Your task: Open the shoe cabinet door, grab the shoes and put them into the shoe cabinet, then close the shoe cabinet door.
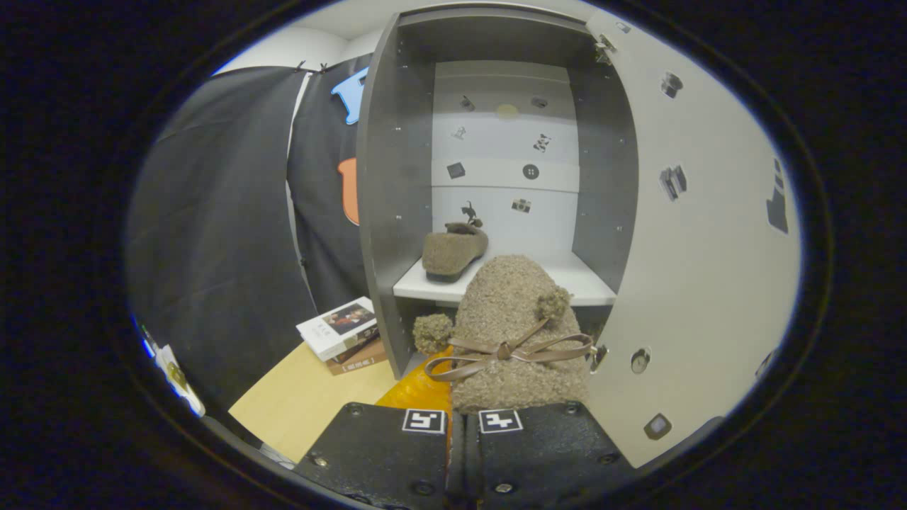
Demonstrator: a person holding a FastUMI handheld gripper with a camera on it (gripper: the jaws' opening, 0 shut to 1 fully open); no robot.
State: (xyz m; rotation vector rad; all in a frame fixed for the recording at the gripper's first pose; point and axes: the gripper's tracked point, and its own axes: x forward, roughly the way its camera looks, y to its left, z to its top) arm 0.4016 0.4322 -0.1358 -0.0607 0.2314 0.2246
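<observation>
Two fuzzy brown slippers here: one slipper (453, 251) sits on the white shelf (574, 283) inside the shoe cabinet (393, 177), the other slipper (514, 333), with pom-poms and a bow, is right ahead of our tongs (462, 425). Cabinet door (701, 269) stands open on the right. Two books (344, 333) are stacked on the wooden counter (305, 400) by the cabinet. Tongs look nearly closed, apparently pinching that near slipper.

We see a white cabinet shelf (574, 280) bearing one fuzzy brown slipper (453, 251) toward its left side. Below, the pale wood tabletop (312, 404) carries a small stack of books (344, 333) beside the cabinet's wall.
</observation>
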